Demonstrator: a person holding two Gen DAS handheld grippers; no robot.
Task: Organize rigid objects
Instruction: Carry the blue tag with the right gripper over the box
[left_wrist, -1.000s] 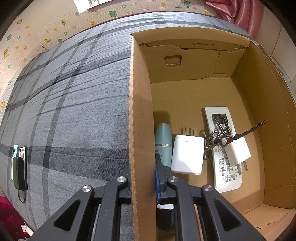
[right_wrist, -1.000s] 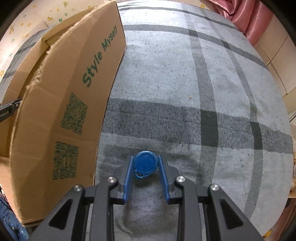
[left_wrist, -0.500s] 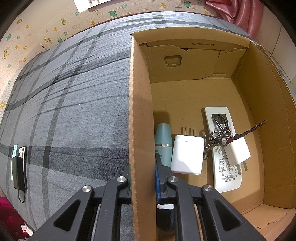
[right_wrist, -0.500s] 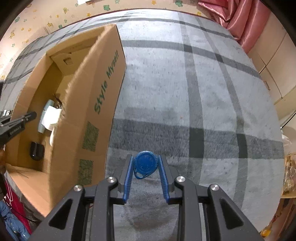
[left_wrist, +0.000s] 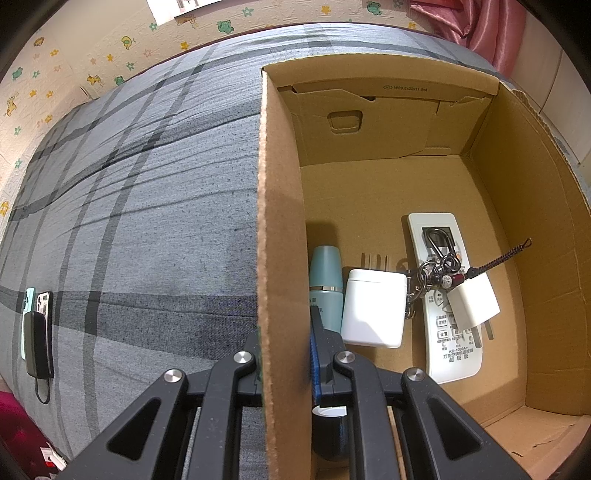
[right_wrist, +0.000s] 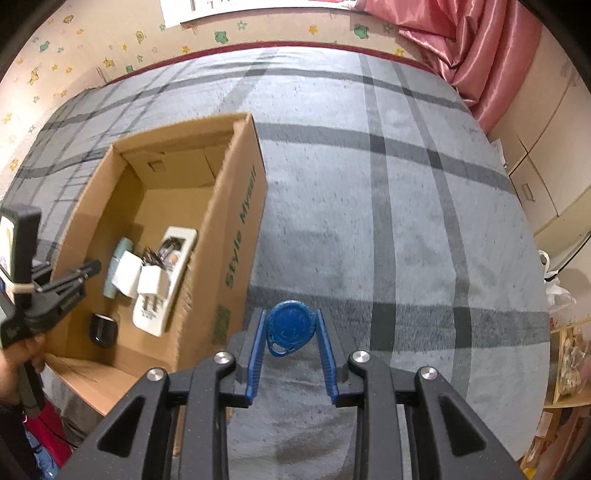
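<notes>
**Right wrist view: blue tag gripped, carry to the box in hand**

Nearest the lens, the right gripper (right_wrist: 290, 334) is closed on a blue key tag (right_wrist: 290, 328), pinched between its two blue pads and held above the grey plaid bed (right_wrist: 406, 221), just off the outer face of the cardboard box's (right_wrist: 240, 236) right wall. The step in hand looks like the carry of this tag to the box.

The left gripper (left_wrist: 286, 350) clamps the near end of the box's left wall, one finger outside and one inside, steadying it. Inside, near that gripper, lies a black round item (right_wrist: 103, 329); beyond it a teal bottle (left_wrist: 325, 280), a white case (left_wrist: 373, 308), a bunch of keys (left_wrist: 436, 273), a white charger (left_wrist: 472, 302) and a white remote (left_wrist: 448, 325), all in the near half. The far half of the floor is bare.

Next, the tag has to clear the right wall's top edge, move leftward over the opening, and be released, best over that bare far floor. On the bed's left edge lies a phone (left_wrist: 37, 332).
</notes>
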